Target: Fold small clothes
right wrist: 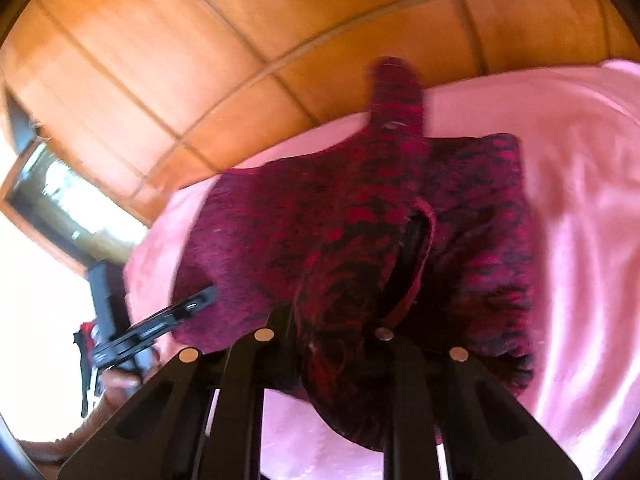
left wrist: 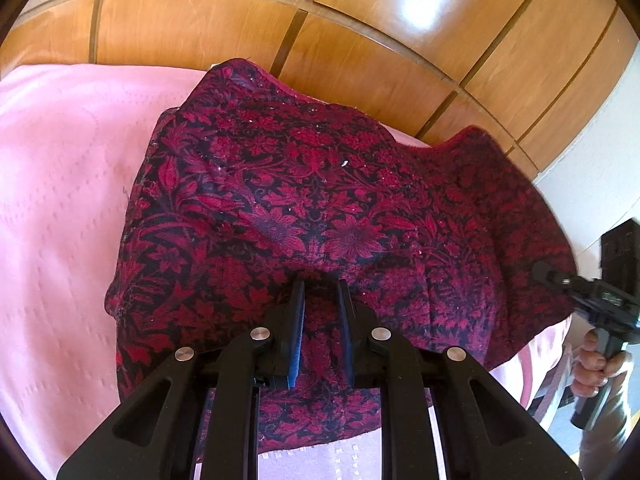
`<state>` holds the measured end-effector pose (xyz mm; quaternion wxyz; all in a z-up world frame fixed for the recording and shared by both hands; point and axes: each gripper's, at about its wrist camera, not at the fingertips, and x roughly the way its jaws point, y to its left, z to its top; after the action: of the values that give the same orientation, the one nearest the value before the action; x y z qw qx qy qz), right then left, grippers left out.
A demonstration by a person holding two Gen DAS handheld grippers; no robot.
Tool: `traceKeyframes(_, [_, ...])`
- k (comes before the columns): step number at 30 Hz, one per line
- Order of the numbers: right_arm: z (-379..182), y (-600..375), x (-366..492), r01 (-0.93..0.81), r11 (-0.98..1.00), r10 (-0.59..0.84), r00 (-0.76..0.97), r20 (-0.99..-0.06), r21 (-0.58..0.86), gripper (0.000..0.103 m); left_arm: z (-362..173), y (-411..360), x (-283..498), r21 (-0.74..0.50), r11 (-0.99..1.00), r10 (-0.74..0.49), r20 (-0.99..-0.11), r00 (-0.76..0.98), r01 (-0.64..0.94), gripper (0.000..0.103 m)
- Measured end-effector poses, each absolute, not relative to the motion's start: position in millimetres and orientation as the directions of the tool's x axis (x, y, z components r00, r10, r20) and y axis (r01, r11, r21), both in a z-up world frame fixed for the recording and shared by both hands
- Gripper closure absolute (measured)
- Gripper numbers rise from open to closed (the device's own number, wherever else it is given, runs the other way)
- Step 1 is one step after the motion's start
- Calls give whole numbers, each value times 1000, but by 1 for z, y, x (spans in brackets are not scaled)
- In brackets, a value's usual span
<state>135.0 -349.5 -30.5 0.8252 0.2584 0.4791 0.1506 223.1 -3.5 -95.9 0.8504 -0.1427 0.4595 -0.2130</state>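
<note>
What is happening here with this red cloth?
A person holds a gripper in each hand and is folding a red flowered garment on a pink sheet. The left gripper is shut on a fold of it. The right gripper also pinches the fabric, which bunches up between its jaws.

A home bedroom, by the look: pink quilted bedspread (left wrist: pixel 60 200) covering a bed, glossy wooden panelled headboard (left wrist: pixel 200 28) behind, wood-framed window (right wrist: pixel 60 204) to one side.

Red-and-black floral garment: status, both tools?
Left tool shut on red-and-black floral garment. Right tool shut on it too. Garment half lifted off pink bedspread. Nothing obstructing.
</note>
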Motion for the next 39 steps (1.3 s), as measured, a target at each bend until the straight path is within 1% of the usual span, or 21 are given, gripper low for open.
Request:
traceKeyframes(1, [-36, -363, 134, 61, 828, 455, 509, -731, 558, 88, -97, -2, 223, -443, 866, -497, -719, 485, 232, 88])
traceKeyframes(3, [-44, -380, 129, 131, 831, 410, 514, -754, 541, 87, -98, 0, 224, -452, 861, -506, -716, 481, 233, 88])
traceKeyframes(4, [-49, -389, 125, 161, 827, 397, 514, -761, 539, 83, -98, 0, 224, -453, 860, -507, -716, 480, 234, 88])
traceKeyframes(5, [-54, -396, 120, 188, 826, 376, 518, -768, 532, 70, -99, 1, 224, -451, 861, -506, -716, 480, 234, 87])
traceKeyframes(6, [-57, -400, 116, 214, 823, 359, 523, -773, 526, 60, -99, 1, 223, -449, 862, -504, -717, 481, 235, 87])
traceKeyframes(7, [-61, -405, 110, 238, 813, 354, 524, -775, 532, 41, -99, 0, 223, -443, 865, -501, -719, 483, 236, 88])
traceKeyframes(8, [-63, -409, 105, 251, 803, 355, 526, -773, 540, 36, -98, 0, 223, -441, 865, -499, -720, 483, 238, 88])
traceKeyframes(10, [-66, -414, 92, 262, 786, 368, 530, -764, 560, 35, -99, -1, 223, -439, 866, -499, -720, 482, 240, 88])
traceKeyframes(13, [-71, -422, 68, 280, 732, 432, 513, -742, 621, 30, -98, -2, 224, -436, 867, -497, -723, 480, 241, 88])
traceKeyframes(15, [-77, -426, 50, 298, 680, 479, 511, -714, 670, 29, -98, -4, 224, -429, 870, -493, -726, 479, 244, 87])
traceKeyframes(19, [-94, -428, 32, 307, 541, 579, 540, -611, 783, 29, -97, -8, 224, -410, 877, -481, -735, 478, 251, 88])
traceKeyframes(22, [-105, -434, 39, 324, 445, 569, 618, -543, 835, 29, -96, -11, 225, -395, 883, -469, -743, 477, 253, 88])
traceKeyframes(25, [-110, -438, 57, 351, 408, 503, 684, -528, 843, 30, -95, -12, 225, -386, 887, -461, -749, 476, 252, 88])
traceKeyframes(26, [-111, -434, 65, 347, 418, 505, 680, -532, 840, 36, -95, -13, 225, -381, 889, -458, -751, 477, 254, 88])
traceKeyframes(29, [-115, -420, 84, 329, 458, 529, 646, -550, 826, 38, -96, -12, 224, -381, 889, -459, -751, 475, 256, 87])
traceKeyframes(30, [-115, -415, 90, 325, 492, 515, 639, -571, 807, 39, -96, -13, 223, -382, 888, -459, -751, 475, 255, 88])
traceKeyframes(32, [-114, -412, 94, 334, 522, 483, 643, -595, 785, 58, -91, -12, 221, -386, 887, -463, -747, 478, 255, 88])
traceKeyframes(34, [-101, -408, 93, 319, 546, 457, 662, -594, 775, 67, -87, -13, 219, -366, 893, -449, -753, 482, 261, 87])
traceKeyframes(37, [-67, -393, 98, 250, 624, 425, 686, -591, 740, 70, -91, -18, 223, -343, 901, -431, -772, 467, 265, 88])
traceKeyframes(39, [-45, -383, 101, 197, 663, 420, 700, -577, 722, 71, -92, -17, 229, -374, 893, -449, -774, 447, 250, 88])
